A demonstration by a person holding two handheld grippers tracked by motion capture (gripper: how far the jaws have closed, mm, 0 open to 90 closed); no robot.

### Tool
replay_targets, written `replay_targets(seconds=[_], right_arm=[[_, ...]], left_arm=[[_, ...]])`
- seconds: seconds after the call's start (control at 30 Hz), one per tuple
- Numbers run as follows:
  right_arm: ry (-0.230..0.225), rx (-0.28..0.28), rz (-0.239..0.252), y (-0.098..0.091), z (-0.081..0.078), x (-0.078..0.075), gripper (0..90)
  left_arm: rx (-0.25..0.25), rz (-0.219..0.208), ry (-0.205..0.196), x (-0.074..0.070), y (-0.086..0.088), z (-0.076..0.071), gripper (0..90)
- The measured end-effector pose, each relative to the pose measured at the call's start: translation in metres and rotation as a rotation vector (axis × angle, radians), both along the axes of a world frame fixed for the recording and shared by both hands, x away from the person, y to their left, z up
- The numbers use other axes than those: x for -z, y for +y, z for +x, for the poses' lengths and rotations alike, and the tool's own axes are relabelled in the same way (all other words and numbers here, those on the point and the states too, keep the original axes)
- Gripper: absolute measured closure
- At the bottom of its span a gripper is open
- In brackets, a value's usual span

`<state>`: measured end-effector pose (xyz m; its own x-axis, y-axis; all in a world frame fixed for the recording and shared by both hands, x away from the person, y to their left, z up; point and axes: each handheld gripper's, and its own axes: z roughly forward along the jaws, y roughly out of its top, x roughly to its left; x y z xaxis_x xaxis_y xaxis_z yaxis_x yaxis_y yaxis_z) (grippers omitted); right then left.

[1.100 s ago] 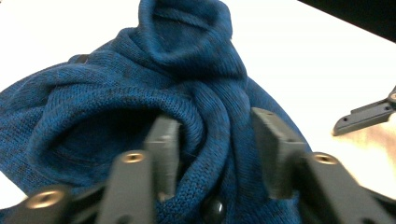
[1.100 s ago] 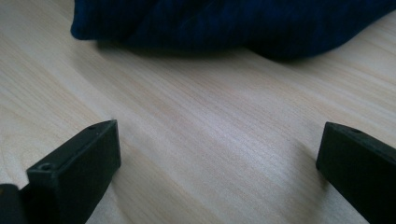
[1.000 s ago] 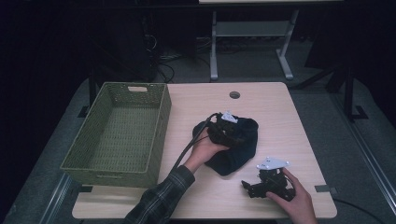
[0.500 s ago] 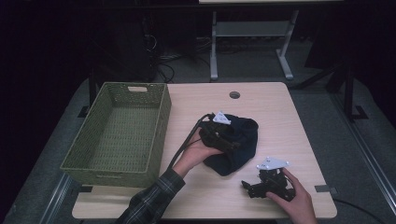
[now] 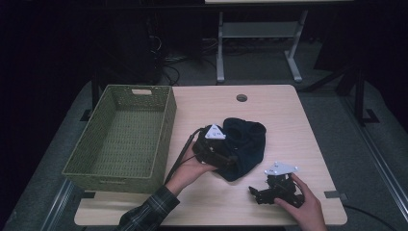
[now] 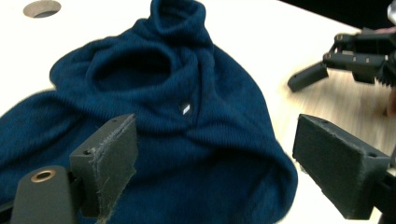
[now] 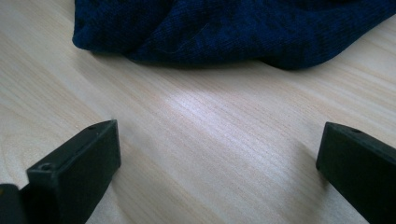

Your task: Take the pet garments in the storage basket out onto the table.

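Overhead, from the high view, a dark blue knitted garment (image 5: 243, 144) is lying bunched near the middle of the light wooden table (image 5: 288, 110), with a woven green basket (image 5: 159, 130) sitting on the left part of the tabletop. The left gripper (image 5: 226, 161) is resting against the near left edge of the garment, its grey plate facing up and its cable trailing toward the near side. The right gripper (image 5: 257, 192) is sitting low at the near right of the table, just beside the garment's near edge but apart from it. A round hole (image 5: 241, 97) is showing in the far part of the tabletop.

Next, in the left gripper view, the jaws are standing wide apart over the garment (image 6: 177, 116), one pad above the cloth and the other over bare wood at its right edge; nothing is being pinched. The right gripper (image 6: 327, 65) is lying farther off at the upper right.

Lastly, in the right gripper view, the jaws are spread wide above bare table (image 7: 210, 154), with the garment's edge (image 7: 224, 32) lying across the far side.
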<state>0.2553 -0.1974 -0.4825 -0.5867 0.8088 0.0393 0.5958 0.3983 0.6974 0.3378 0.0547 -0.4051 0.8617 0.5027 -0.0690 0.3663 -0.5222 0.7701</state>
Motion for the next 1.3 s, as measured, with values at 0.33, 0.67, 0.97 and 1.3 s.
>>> replay_targets(seconds=[0.33, 0.67, 0.97, 1.3], right_arm=[[0.000, 0.000, 0.000, 0.000, 0.000, 0.000, 0.0], [0.001, 0.001, 0.000, 0.000, 0.000, 0.000, 0.0], [0.002, 0.001, 0.000, 0.000, 0.000, 0.000, 0.0], [0.001, 0.000, -0.001, 0.000, 0.000, 0.000, 0.0]], left_arm=[[-0.039, 0.004, 0.001, 0.010, 0.028, -0.016, 13.7], [-0.075, 0.025, 0.005, 0.028, 0.044, -0.031, 13.6], [-0.087, 0.069, 0.039, 0.046, 0.053, -0.041, 13.6], [-0.099, 0.146, 0.041, 0.063, 0.054, -0.047, 12.9]])
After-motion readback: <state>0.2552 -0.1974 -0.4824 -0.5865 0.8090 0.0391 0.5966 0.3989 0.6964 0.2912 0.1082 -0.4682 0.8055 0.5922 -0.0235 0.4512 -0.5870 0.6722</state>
